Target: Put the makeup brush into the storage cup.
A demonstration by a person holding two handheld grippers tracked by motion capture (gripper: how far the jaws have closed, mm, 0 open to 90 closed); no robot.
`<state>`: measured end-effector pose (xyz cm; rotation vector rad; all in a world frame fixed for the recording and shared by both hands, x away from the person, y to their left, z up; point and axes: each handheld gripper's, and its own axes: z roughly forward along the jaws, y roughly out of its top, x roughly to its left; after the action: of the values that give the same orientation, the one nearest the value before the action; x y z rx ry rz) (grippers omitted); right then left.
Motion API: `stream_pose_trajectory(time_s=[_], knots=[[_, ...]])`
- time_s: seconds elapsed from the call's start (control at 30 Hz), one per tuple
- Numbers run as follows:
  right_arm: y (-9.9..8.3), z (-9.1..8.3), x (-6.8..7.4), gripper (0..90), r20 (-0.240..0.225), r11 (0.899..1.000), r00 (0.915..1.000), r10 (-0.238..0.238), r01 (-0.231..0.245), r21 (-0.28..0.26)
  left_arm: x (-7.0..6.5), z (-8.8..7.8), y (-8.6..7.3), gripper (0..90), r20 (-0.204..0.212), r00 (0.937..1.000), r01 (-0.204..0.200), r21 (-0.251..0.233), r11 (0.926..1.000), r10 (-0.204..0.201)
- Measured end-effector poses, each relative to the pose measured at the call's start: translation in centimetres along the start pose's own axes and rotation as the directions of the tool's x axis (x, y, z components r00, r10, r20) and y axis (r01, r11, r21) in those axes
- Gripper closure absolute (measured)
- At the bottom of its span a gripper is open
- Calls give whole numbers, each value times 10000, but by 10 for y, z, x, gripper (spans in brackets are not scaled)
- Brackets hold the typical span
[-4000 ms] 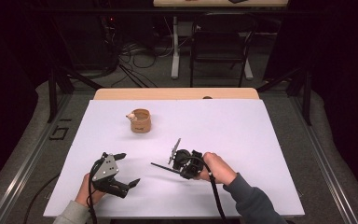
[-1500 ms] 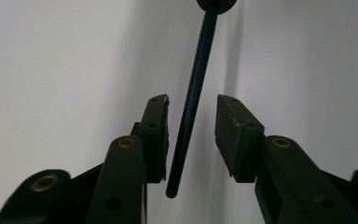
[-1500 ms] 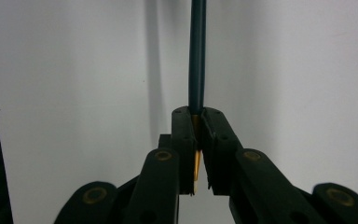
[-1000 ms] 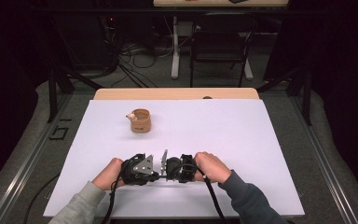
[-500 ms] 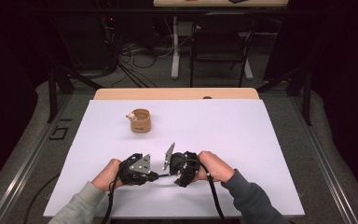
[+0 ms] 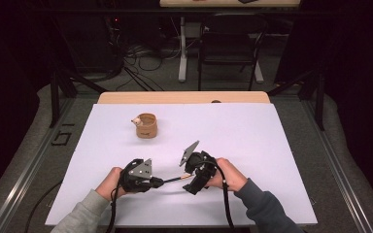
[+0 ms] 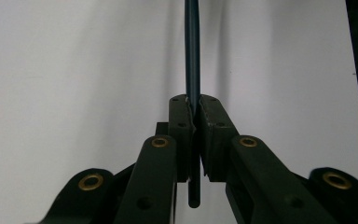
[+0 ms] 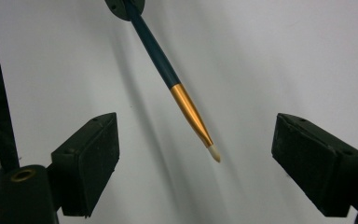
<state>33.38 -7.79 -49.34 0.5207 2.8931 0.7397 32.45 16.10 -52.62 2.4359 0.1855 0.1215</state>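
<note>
Clamping the paintbrush (image 7: 192,56), left hand-held gripper (image 6: 159,182); right hand-held gripper (image 6: 190,180) has just spread, released.

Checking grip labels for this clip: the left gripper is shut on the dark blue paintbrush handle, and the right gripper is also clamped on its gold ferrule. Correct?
Not quite. The right gripper is open: in the right gripper view its pads stand wide apart, clear of the gold ferrule. The left gripper is indeed shut on the dark blue paintbrush handle.

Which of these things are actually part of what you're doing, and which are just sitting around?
In use:
- brush, blue handle, gold ferrule, pale tip
- left gripper, shut on the brush handle
- right gripper, jaws just opened, apart from the brush tip

Lying about:
- brown cup, far side of the table
- chair behind the table
</note>
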Motion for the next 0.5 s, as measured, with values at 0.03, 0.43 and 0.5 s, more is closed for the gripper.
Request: stream_pose_trajectory(time_s=[0.03,0.43,0.5], knots=[[-2,-2,-1,140,-1,9996,9999,159,-159,-227,0,-1,-1,845,-17,9999,126,-101,9999,-126],[-12,-8,-4,16,28,9893,9961,877,-867,-1175,3,-5,-9,845,-277,9958,856,-609,9945,-874],[-14,-9,-6,7,66,9867,9954,961,-943,-1324,4,-6,-10,845,-334,9946,961,-731,9927,-987]])
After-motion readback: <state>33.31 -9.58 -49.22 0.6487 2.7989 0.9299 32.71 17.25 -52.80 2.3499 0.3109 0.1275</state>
